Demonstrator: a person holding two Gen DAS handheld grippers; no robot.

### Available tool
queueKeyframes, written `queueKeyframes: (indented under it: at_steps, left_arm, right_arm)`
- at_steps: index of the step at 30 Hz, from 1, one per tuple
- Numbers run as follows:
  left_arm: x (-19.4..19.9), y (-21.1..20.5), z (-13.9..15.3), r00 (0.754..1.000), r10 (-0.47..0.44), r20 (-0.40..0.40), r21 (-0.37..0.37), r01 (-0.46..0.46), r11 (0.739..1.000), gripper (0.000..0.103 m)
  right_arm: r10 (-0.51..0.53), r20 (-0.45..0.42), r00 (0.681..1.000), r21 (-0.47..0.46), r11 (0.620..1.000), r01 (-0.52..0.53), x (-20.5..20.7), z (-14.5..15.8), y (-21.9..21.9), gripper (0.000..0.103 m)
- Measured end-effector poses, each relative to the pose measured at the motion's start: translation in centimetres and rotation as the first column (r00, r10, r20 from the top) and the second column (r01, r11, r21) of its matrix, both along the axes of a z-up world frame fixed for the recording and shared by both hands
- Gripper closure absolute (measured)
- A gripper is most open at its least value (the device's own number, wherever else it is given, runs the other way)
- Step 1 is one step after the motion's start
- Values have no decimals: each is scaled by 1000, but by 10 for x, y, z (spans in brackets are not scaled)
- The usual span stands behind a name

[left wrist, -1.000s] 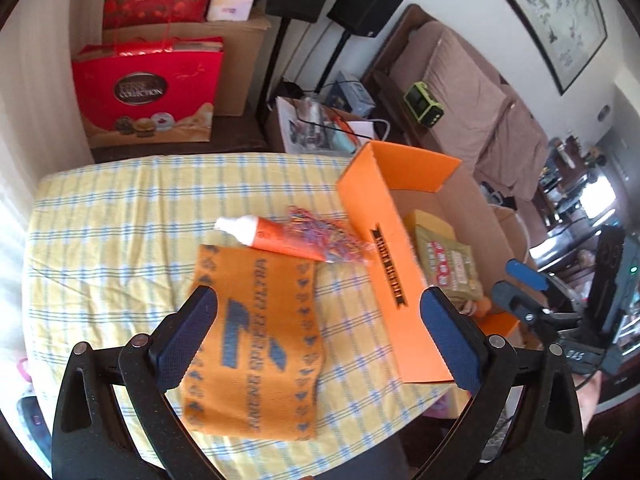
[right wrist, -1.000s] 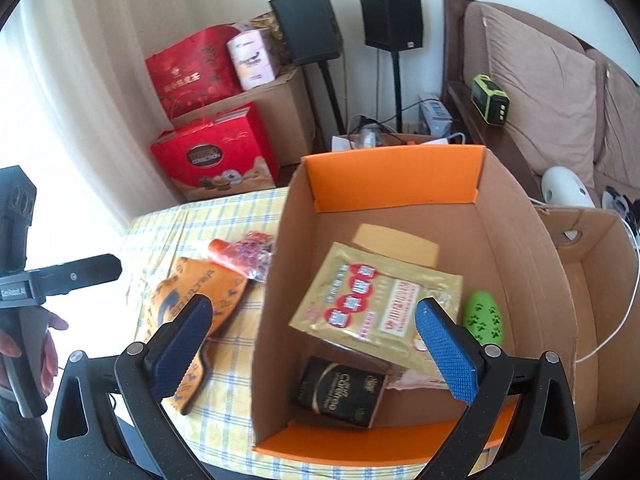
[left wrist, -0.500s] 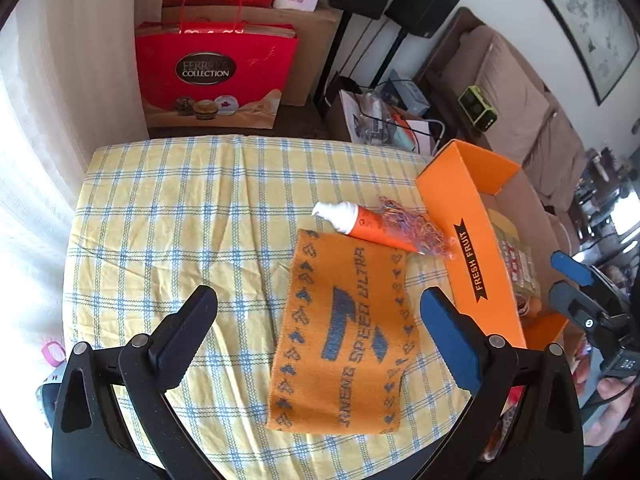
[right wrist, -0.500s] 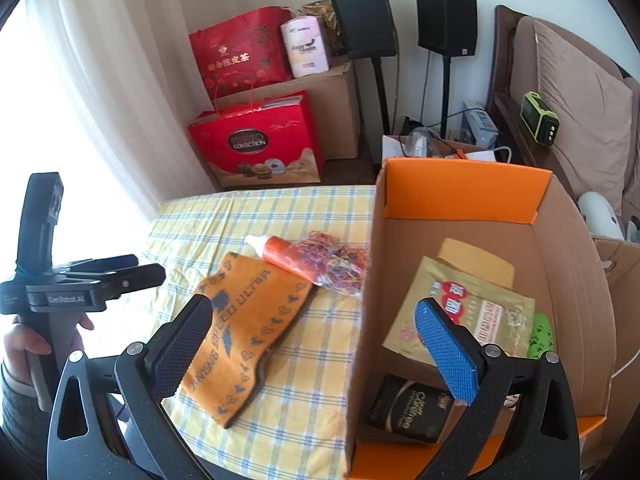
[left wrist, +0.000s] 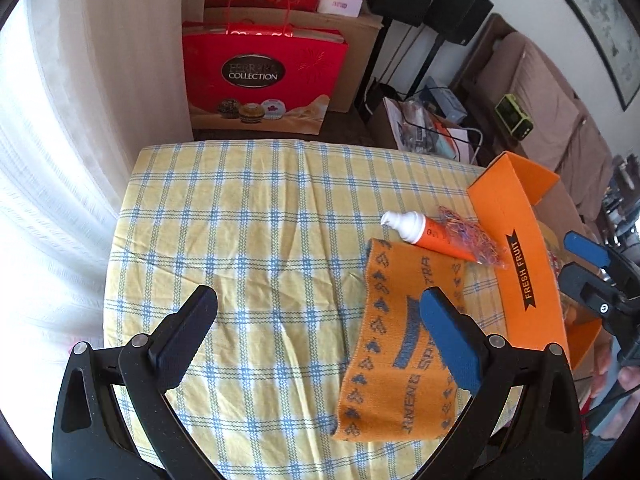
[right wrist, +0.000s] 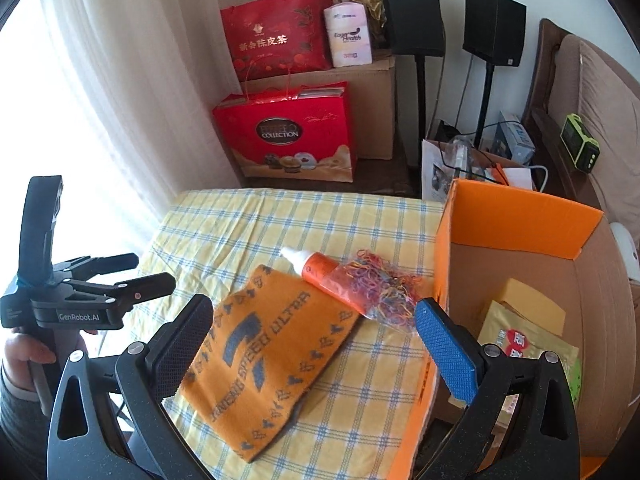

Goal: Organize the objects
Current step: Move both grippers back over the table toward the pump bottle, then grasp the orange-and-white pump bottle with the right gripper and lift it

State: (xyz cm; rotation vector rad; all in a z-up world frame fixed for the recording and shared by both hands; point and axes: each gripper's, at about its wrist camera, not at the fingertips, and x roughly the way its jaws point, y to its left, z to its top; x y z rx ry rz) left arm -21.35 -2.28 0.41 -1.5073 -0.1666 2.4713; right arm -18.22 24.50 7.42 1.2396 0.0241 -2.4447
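An orange knitted cloth [right wrist: 264, 356] with blue lettering lies flat on the yellow checked tablecloth [left wrist: 248, 240]; it also shows in the left wrist view [left wrist: 400, 360]. Behind it lie an orange tube with a white cap [left wrist: 428, 234] and a clear bag of coloured rubber bands [right wrist: 380, 284]. An orange cardboard box [right wrist: 516, 216] stands at the table's right edge and holds a gold packet [right wrist: 524, 344]. My left gripper [left wrist: 316, 340] is open above the bare tablecloth, left of the cloth. My right gripper [right wrist: 312, 344] is open above the cloth, empty.
Red gift bags [right wrist: 288, 132] and a brown carton [right wrist: 372, 108] stand on the floor beyond the table. Two black speakers on stands [right wrist: 456, 28] and a sofa [right wrist: 600, 92] are at the back right. A white curtain [left wrist: 60, 120] hangs on the left.
Both grippers have swung left: the box has slid to the right of each view, and the cloth, tube and bag now sit under the right gripper. Both stayed open.
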Motion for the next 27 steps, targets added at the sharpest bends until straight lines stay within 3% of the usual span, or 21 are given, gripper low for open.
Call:
queueKeyframes:
  at_steps: [8,15,21,27]
  left_arm:
    - [-5,-16,-7,1000,23,2,-3,-23,1000,1]
    - [-12,-29,-20,999,35,14,-23,-35,999,1]
    - [-15,-36,-29,999,41,24,-18,-41,999,1]
    - [-18,-40,-35,999,40,29,-7,-40,999,1]
  right_arm:
    - [38,50,998,48,998,-40,-31,-20,-22,4]
    - [86,97,992,147,984,-100,-63,-47,-46,21]
    - [121,135,984,250,956,-152,-83,-75,-65,44]
    - [145,161,976,332,924,-192,-89,-92,-73,49]
